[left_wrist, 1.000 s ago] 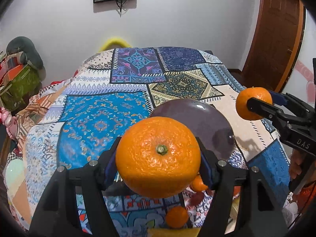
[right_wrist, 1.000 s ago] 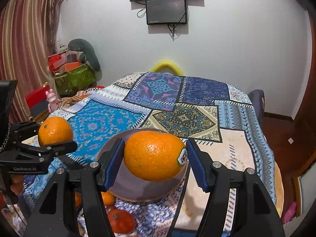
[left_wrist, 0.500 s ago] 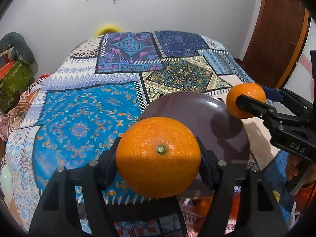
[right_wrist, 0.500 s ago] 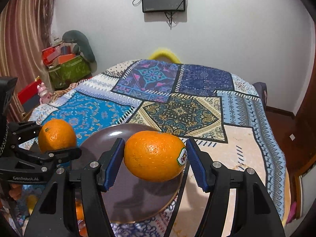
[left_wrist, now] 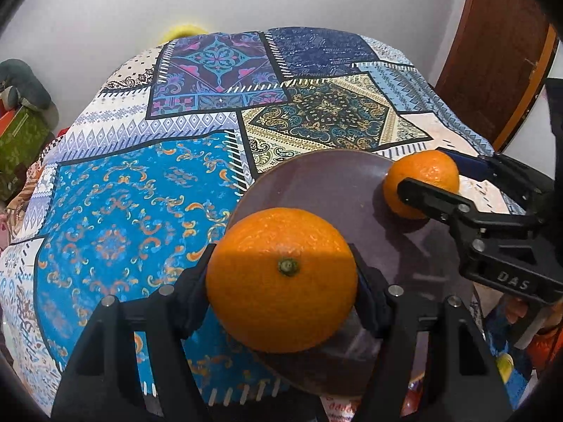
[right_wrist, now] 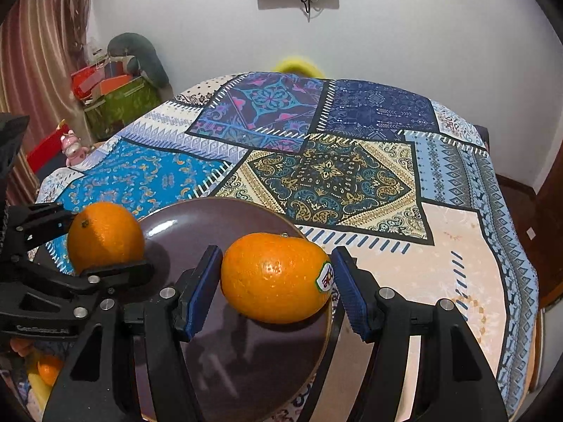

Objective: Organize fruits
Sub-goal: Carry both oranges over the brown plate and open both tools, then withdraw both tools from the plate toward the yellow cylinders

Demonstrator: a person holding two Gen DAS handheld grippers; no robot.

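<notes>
My left gripper (left_wrist: 281,274) is shut on a large orange (left_wrist: 281,279), held over the near left part of a dark brown plate (left_wrist: 316,183). My right gripper (right_wrist: 276,277) is shut on a stickered orange (right_wrist: 274,276), low over the plate's (right_wrist: 197,221) right side. In the left wrist view the right gripper (left_wrist: 427,181) and its orange (left_wrist: 420,172) sit over the plate's far right rim. In the right wrist view the left gripper (right_wrist: 105,235) and its orange (right_wrist: 103,234) are at the plate's left rim. Whether either orange touches the plate is unclear.
The plate lies on a table under a patchwork cloth (right_wrist: 334,168). More fruit (right_wrist: 47,369) lies at the table's near edge below the grippers. Boxes and a cushion (right_wrist: 116,95) stand at the far left, a wooden door (left_wrist: 492,63) at the right.
Both grippers have moved forward and down with their oranges, from in front of the plate to low over it. Both stay shut on their oranges.
</notes>
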